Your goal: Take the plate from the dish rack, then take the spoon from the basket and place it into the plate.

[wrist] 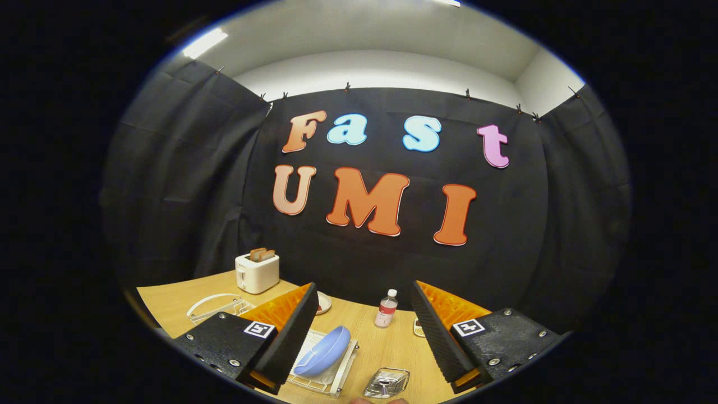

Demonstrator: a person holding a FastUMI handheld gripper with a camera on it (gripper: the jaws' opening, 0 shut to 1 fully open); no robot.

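Plate: light-blue rounded plate point(324, 351) leans on edge in white wire dish rack point(331, 377) on the table point(387, 345).
Handling: likely light, rigid, slippery; pinch upper rim.
Hand-held gripper point(362, 328): fingers wide apart, empty, above.

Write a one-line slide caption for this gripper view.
Open gripper hovers above wooden table, fingers apart, blue plate leaning in white dish rack between them.

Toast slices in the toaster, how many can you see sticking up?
2, side by side in the top of the white toaster, at the table's far corner, beyond the open gripper fingers. First slice, second slice. Any deeper in the slots would be hidden.
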